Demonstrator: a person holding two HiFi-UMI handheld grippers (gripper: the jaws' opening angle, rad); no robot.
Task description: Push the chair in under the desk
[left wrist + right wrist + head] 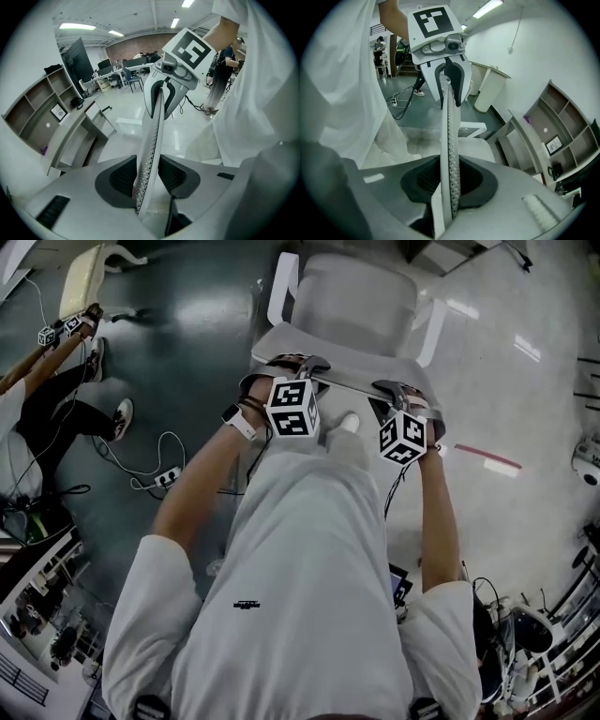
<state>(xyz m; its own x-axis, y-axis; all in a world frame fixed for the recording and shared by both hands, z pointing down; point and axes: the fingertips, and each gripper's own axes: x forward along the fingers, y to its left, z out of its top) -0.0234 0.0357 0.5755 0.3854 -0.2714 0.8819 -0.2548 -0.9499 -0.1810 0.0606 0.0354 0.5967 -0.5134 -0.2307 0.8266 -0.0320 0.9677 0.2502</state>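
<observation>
A white chair stands right in front of me, its seat turned away from me. Its mesh backrest has its top rim running between both pairs of jaws. My left gripper is shut on the rim's left part and my right gripper on its right part. In the left gripper view the rim passes between the pads of the left gripper, with the right gripper beyond. The right gripper view shows the right gripper gripping the backrest the same way. The grey desk lies beyond the chair.
Open wall shelves stand behind the desk. A white bin stands by the wall. On the floor to my left lie a power strip and cables. Another person stands at far left. More desks and chairs fill the room's far end.
</observation>
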